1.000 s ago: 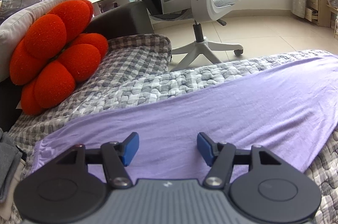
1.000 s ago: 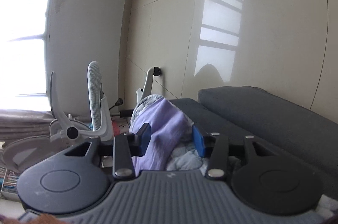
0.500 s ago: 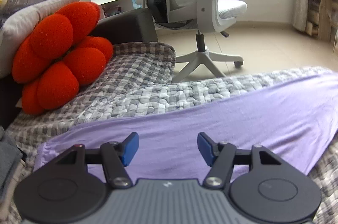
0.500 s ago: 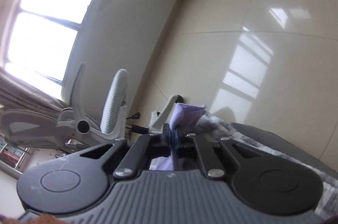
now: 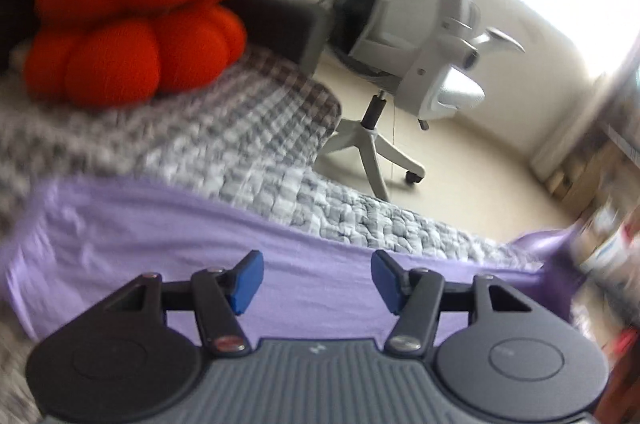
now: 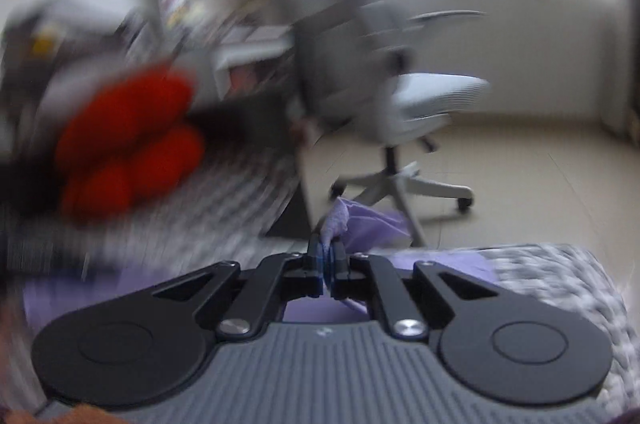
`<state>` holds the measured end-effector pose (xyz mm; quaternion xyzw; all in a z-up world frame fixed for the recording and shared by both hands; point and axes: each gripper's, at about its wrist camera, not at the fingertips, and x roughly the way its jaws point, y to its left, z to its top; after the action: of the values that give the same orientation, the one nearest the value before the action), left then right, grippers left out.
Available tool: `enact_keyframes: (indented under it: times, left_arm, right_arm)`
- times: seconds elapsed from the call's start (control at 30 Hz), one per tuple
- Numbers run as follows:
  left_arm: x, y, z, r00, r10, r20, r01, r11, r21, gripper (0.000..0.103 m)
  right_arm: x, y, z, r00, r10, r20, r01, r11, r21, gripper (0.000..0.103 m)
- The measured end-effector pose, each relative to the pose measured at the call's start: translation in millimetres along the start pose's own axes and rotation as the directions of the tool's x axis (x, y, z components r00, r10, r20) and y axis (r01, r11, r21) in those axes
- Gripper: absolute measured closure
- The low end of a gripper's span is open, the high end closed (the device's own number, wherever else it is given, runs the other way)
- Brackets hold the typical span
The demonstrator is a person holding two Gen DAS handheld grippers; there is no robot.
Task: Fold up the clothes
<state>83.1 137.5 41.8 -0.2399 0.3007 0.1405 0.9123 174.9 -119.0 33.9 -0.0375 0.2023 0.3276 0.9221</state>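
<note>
A lilac garment (image 5: 168,244) lies spread along a grey checked quilt (image 5: 224,143). My left gripper (image 5: 316,280) hovers open just above the cloth, its blue pads (image 5: 246,282) wide apart with nothing between them. At the right edge of the left wrist view one end of the garment (image 5: 548,244) is lifted off the quilt. In the right wrist view my right gripper (image 6: 327,256) is shut on that end of the lilac garment (image 6: 360,224), which bunches out past the pads. Both views are motion-blurred.
A red flower-shaped cushion (image 5: 132,19) sits at the far left of the quilt against a dark sofa arm (image 5: 280,23). A white office chair (image 5: 436,63) stands on the beige tiled floor (image 5: 472,175) beyond the sofa's edge. Shelves (image 5: 600,175) line the right wall.
The right gripper shut on the garment's end, then swung round to face the room with the cloth in it. The left gripper tilted and shifted while staying open. The garment's right end rose.
</note>
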Motion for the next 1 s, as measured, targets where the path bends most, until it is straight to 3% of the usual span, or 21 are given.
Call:
enact_keyframes:
  times: [0.1, 0.17, 0.37, 0.5, 0.6, 0.73, 0.83, 1.0]
  left_arm:
    - [9, 14, -1, 0.994, -0.088, -0.058, 0.081, 0.992, -0.100, 0.043]
    - [12, 17, -2, 0.988, -0.132, -0.075, 0.119, 0.981, -0.150, 0.043]
    - [20, 8, -5, 0.961, -0.252, -0.118, 0.226, 0.954, -0.197, 0.042]
    - [30, 6, -11, 0.953, -0.255, -0.164, 0.216, 0.951, -0.219, 0.041]
    - [38, 10, -15, 0.937, -0.285, -0.204, 0.226, 0.936, -0.272, 0.040]
    - [37, 10, -16, 0.936, -0.291, -0.200, 0.231, 0.933, -0.274, 0.038]
    - [36, 8, -17, 0.938, -0.287, -0.195, 0.233, 0.937, -0.258, 0.037]
    - [38, 6, -19, 0.933, -0.297, -0.201, 0.245, 0.937, -0.249, 0.037]
  right_arm:
    - [15, 63, -25, 0.997, -0.047, -0.066, 0.023, 0.945, -0.325, 0.097]
    - [9, 78, -40, 0.996, -0.056, -0.070, 0.020, 0.900, -0.436, 0.097]
    - [6, 75, -50, 0.992, 0.018, -0.127, -0.068, 0.913, -0.402, 0.092]
    - [10, 91, -62, 0.992, -0.008, -0.127, -0.057, 0.866, -0.497, 0.089]
    - [2, 100, -67, 0.993, 0.005, -0.117, -0.069, 0.826, -0.560, 0.069]
    - [-11, 108, -70, 0.993, 0.030, -0.116, -0.095, 0.779, -0.620, 0.066]
    - [-6, 102, -67, 0.995, -0.022, -0.095, -0.042, 0.788, -0.615, 0.066]
    - [11, 90, -62, 0.989, -0.003, -0.146, -0.079, 0.828, -0.555, 0.066]
